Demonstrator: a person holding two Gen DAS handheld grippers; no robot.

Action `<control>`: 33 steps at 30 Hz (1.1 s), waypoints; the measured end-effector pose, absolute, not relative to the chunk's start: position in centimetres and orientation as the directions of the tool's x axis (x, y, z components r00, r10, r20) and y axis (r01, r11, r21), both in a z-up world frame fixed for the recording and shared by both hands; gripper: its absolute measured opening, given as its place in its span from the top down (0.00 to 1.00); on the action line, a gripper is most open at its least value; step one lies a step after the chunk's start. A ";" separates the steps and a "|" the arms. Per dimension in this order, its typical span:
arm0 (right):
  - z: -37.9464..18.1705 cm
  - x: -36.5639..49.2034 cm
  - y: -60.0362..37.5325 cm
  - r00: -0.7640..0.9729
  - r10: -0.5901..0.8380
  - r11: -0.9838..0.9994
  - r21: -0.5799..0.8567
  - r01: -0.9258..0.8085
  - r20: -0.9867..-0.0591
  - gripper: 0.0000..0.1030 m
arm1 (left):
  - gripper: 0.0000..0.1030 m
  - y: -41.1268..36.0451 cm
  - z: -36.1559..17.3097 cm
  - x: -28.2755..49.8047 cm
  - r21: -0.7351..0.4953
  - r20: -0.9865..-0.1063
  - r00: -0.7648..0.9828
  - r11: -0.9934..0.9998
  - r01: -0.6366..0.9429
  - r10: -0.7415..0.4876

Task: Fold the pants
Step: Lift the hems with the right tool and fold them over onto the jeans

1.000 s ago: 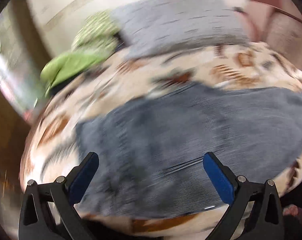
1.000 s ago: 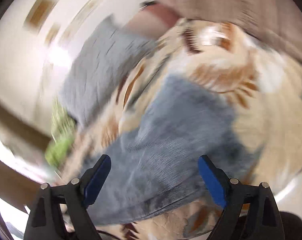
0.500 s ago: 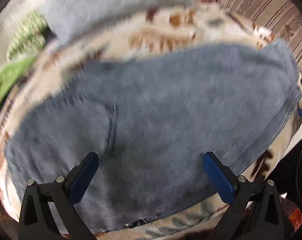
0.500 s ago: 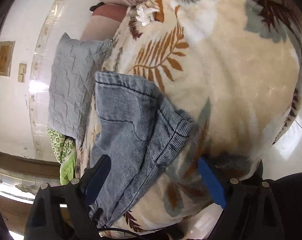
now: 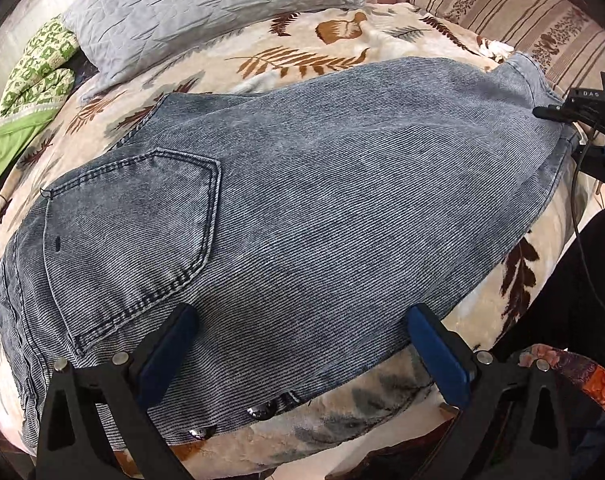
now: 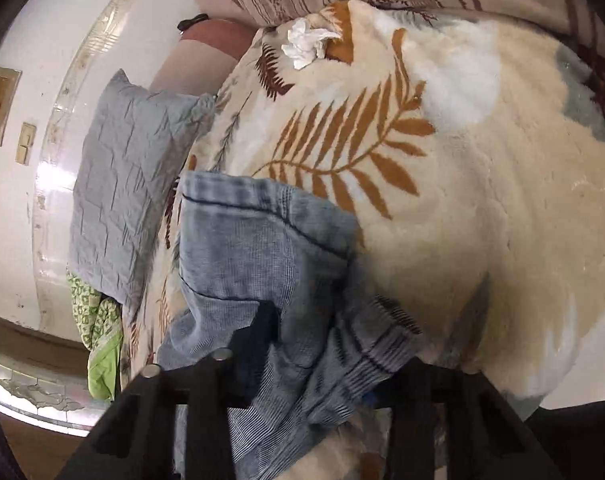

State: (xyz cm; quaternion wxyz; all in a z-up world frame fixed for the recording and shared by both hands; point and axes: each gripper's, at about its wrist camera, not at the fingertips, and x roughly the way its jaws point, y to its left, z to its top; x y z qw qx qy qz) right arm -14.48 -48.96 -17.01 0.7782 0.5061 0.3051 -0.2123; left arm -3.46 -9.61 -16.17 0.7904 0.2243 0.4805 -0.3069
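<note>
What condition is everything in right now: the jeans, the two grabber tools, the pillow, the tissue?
jeans: spread flat on the leaf blanket, back pocket up, not yet folded.
left gripper: fingers wide open, over the jeans' near edge, gripping nothing.
right gripper: just been closing, fingers pinching the hem end of the jeans.
grey pillow: lying at the far side, creased.
tissue: crumpled on the blanket.
green cloth: bunched beside the pillow.
</note>
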 end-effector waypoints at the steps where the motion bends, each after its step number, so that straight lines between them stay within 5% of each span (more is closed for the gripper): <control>1: -16.8 -14.5 -48.9 0.720 -0.025 0.407 0.651 0.641 -0.693 0.74 | 0.00 -9.4 -16.0 -3.5 0.051 -0.897 0.345 0.712 0.700 -0.275; 14: -5.8 -8.6 -36.9 0.761 -0.058 0.832 0.390 0.395 -0.646 0.78 | 0.00 -0.8 -10.8 1.4 -0.175 -0.829 0.398 0.858 0.483 -0.393; 23: -11.5 -2.6 -24.1 0.594 0.071 0.962 0.212 0.171 -0.801 0.74 | 0.00 4.4 -10.9 2.7 -0.225 -0.819 0.423 0.894 0.387 -0.389; 26: -13.9 -1.5 -20.9 0.507 0.117 0.979 0.184 0.083 -0.854 0.60 | 0.00 4.8 -11.8 2.5 -0.234 -0.828 0.407 0.898 0.373 -0.385; 29: -13.9 -2.2 -19.3 0.502 0.239 0.965 0.261 -0.028 -0.831 0.29 | 0.00 5.2 -12.1 2.2 -0.235 -0.830 0.404 0.899 0.370 -0.384; 33: -12.8 -3.7 -19.8 0.489 0.372 0.927 0.337 -0.163 -0.789 0.26 | 0.00 5.1 -11.8 2.1 -0.244 -0.827 0.404 0.896 0.370 -0.392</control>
